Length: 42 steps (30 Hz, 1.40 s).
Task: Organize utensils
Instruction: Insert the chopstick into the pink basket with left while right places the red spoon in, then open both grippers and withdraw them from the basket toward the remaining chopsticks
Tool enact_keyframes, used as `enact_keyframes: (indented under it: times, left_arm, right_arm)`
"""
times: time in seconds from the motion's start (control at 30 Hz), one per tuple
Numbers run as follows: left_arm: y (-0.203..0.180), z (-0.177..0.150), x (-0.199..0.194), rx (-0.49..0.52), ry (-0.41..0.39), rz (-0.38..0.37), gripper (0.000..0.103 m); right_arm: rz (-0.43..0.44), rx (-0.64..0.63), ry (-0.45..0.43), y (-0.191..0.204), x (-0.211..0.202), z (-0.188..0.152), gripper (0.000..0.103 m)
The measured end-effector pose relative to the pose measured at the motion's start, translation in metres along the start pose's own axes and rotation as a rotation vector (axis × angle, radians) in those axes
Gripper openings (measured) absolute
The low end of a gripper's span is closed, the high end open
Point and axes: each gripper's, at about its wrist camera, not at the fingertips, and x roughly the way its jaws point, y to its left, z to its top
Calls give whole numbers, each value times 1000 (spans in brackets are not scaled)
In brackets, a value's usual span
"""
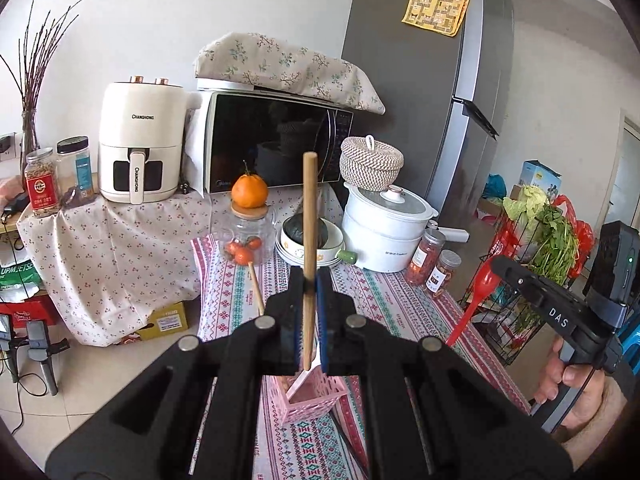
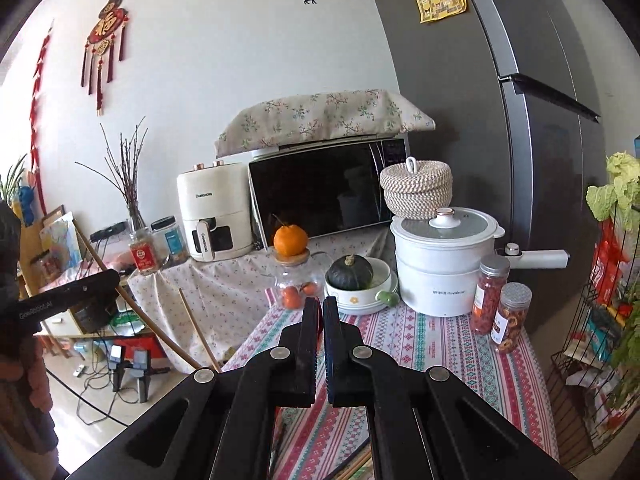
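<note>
The left gripper [image 1: 309, 286] is clamped tight on a slim pale wooden utensil handle [image 1: 309, 216], whose long axis stands almost upright, top at 12 o'clock. Its white lower end [image 1: 304, 380] hangs at 6 o'clock, over the open mouth of the pink slatted plastic basket [image 1: 316, 400] just below the jaws. The coming move, I judge, is a straight lowering, so this hand is the nearer to the basket.

The right gripper [image 2: 321, 312] is pressed shut on a thin red handle that shows as a sliver between its jaws; in the left view, at 3 o'clock, this is a red plastic spoon [image 1: 478, 288] slanting bowl-up.

Further off, another wooden stick [image 1: 256, 286] leans at 11 o'clock. The patterned tablecloth [image 1: 384, 300] lies bare around the basket; bowls and jars crowd its far end.
</note>
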Motion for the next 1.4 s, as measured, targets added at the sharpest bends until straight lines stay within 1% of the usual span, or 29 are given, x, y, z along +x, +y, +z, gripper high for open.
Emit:
enact_keyframes:
  times: [0.17,0.33,0.43,0.57,0.67,0.77,0.87,0.93,0.97,1.0,1.03,1.13,1.17,1.27,1.3,1.33,1.37,1.4]
  left_arm:
    - [5,-10,27,-17,95,22,7]
    - [12,-21,49,-57,200,24,7]
    - [14,-27,59,-61,242,30,7]
    - [15,-30,66,-60,268,33,7]
    - [14,-30,67,-57,264,33,7]
    - [13,-30,67,-54,258,29,8]
    - [14,-29,66,-55,255,30,17]
    - [14,-29,64,-60,249,30,28]
    - [14,-28,63,-62,244,29,31]
    - [13,-28,61,-63,239,27,36]
    - [13,-27,59,-64,233,27,40]
    - [13,-25,55,-65,219,24,46]
    - [12,-25,53,-66,218,22,47]
    - [11,-24,49,-71,216,14,54]
    - [10,-25,48,-73,215,9,58]
    - [8,-25,47,-74,215,4,62]
    - [7,-25,46,-74,216,-2,65]
    - [4,-26,45,-72,218,-7,67]
  right_arm:
    - [6,29,-47,11,9,4,3]
    - [18,22,-56,25,26,0,3]
    - [16,6,-63,34,34,-5,3]
    - [-1,1,-68,41,45,-14,3]
    - [-19,-1,-62,44,52,-21,3]
    - [-18,-4,-33,45,61,-29,3]
    - [-6,-19,1,48,69,-38,4]
    - [12,-11,35,48,74,-43,5]
    - [22,1,52,47,76,-45,5]
    - [31,15,65,45,78,-46,6]
    - [35,28,75,43,78,-46,9]
    - [37,52,80,36,75,-44,19]
    - [34,57,80,33,73,-42,21]
    - [30,85,89,22,67,-37,32]
    - [31,98,95,17,65,-36,41]
    - [33,110,103,13,63,-34,47]
    - [35,119,114,8,61,-33,49]
    - [35,125,129,4,59,-32,54]
